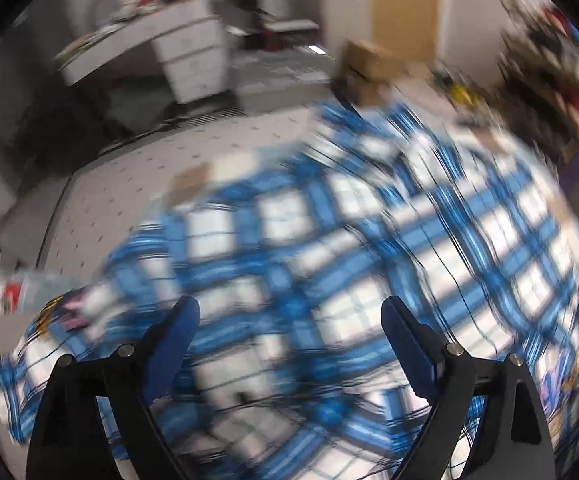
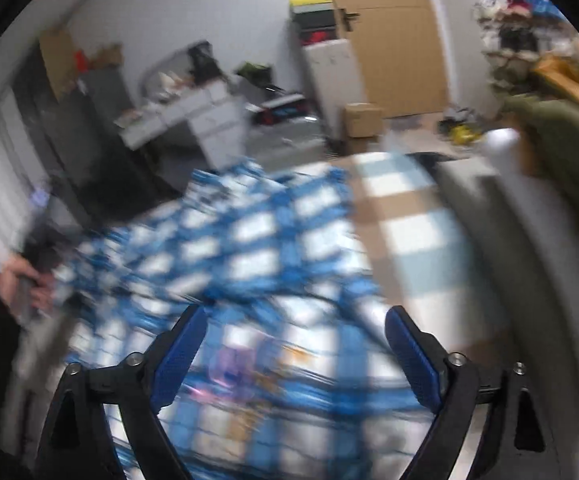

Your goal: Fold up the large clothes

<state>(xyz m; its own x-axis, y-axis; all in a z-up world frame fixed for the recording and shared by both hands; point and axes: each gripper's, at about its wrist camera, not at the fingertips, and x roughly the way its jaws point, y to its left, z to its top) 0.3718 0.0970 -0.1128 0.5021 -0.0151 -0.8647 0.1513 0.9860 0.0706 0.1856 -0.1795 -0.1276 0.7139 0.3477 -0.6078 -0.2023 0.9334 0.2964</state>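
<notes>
A blue and white plaid shirt [image 1: 329,248] lies spread over the work surface and fills most of the left wrist view. It shows again, blurred, in the right wrist view [image 2: 249,264]. My left gripper [image 1: 289,312] is open above the shirt, its blue pads wide apart with nothing between them. My right gripper [image 2: 295,320] is also open above the shirt and holds nothing. Both views are smeared by motion.
The white dotted table top [image 1: 129,192] shows left of the shirt. A checked cloth [image 2: 401,216] lies right of it. A person's hand [image 2: 21,284] is at the far left. A white drawer desk [image 1: 185,44], cardboard boxes [image 2: 361,120] and a wooden door [image 2: 393,36] stand behind.
</notes>
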